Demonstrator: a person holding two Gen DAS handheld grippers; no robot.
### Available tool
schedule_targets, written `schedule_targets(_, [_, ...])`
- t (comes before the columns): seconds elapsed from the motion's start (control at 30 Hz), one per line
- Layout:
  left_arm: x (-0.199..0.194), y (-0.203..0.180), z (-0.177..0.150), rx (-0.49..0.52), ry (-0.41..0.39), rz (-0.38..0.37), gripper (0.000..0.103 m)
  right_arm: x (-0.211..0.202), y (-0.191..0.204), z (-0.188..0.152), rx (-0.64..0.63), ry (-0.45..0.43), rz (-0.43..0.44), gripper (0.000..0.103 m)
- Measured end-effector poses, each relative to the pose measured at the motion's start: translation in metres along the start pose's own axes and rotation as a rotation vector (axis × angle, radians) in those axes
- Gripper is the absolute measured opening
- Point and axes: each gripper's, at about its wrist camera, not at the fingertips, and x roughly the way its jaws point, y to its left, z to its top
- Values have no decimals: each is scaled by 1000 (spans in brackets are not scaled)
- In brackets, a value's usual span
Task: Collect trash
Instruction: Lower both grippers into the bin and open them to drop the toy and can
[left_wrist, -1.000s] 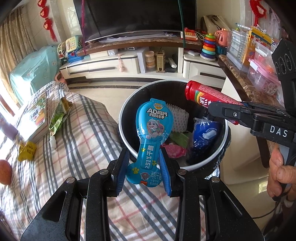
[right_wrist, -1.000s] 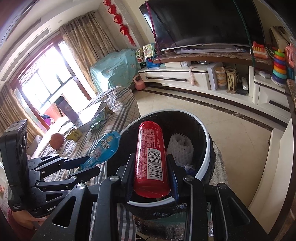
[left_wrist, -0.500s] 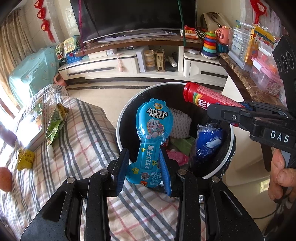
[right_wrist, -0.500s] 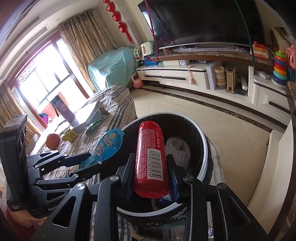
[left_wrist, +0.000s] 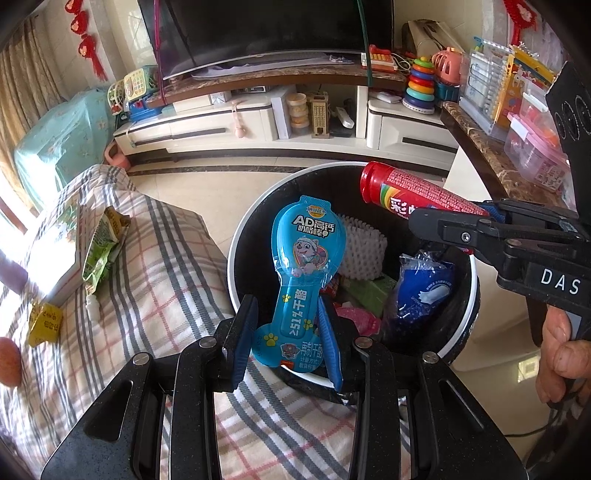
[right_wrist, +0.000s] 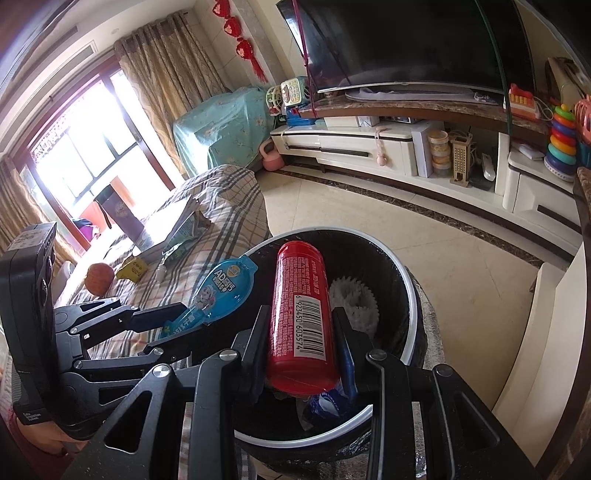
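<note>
- Where the left gripper (left_wrist: 286, 338) is seen from its own camera, the jaws are clenched on the narrow stem of a blue snack wrapper (left_wrist: 301, 273), whose long axis runs forward along the fingers.
- The wrapper's wide head is held over the open mouth of the black trash bin (left_wrist: 236, 258), above the near rim.
- The right gripper (right_wrist: 301, 350) is clamped round a red tube (right_wrist: 301, 314), likewise pointed forward over the bin.
- Both pieces are judged ready to be dropped straight down.
- More litter is left on the plaid cover (left_wrist: 155, 280).
</note>
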Motion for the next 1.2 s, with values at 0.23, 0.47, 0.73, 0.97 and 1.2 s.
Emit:
schedule_targets(0.23, [6, -2, 1, -2, 15, -11, 32, 5, -5, 1, 6, 18, -6, 32])
schedule_targets(0.47, [10, -4, 2, 2, 24, -12, 32, 8, -6, 1, -1, 29, -8, 32])
schedule_targets(0.73, [15, -4, 3, 3, 39, -16, 32, 11, -8, 1, 2, 35, -11, 32])
schedule_targets(0.97, [18, -5, 6, -6, 48, -31, 32, 12, -12, 3, 10, 36, -18, 32])
schedule_targets(1.2, [18, -4, 6, -1, 47, -32, 33, 13, -12, 5, 10, 36, -22, 32])
